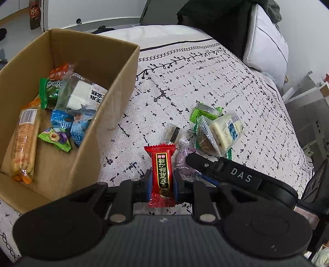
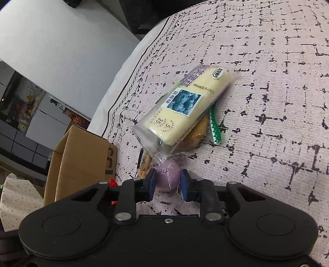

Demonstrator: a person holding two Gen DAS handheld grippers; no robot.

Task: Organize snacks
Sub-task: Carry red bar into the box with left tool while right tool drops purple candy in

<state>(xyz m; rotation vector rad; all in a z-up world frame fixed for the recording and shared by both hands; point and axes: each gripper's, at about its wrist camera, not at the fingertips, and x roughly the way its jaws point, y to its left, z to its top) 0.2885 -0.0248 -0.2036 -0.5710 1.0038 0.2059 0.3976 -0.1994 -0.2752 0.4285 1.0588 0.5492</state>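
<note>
My left gripper [image 1: 162, 182] is shut on a red snack packet [image 1: 162, 172], held upright just right of the cardboard box [image 1: 115, 115]. The box holds several snacks, among them a long biscuit pack [image 1: 23, 143]. In the right wrist view my right gripper [image 2: 167, 181] has both blue pads pressed against a round purple mochi packet [image 2: 167, 176] lying on the bedspread. Just beyond it a pale cake bar with a blueberry picture [image 2: 181, 106] rests on a green-edged packet [image 2: 213, 127]. The left wrist view shows the same pile [image 1: 224, 131] and a small thin packet [image 1: 172, 132].
The patterned bedspread [image 1: 205, 78] covers the bed. A white pillow [image 1: 265, 47] and dark clothing [image 1: 216, 18] lie at its far end. The box [image 2: 82, 156] stands left of my right gripper. Grey shelving [image 1: 304, 98] stands past the bed's right edge.
</note>
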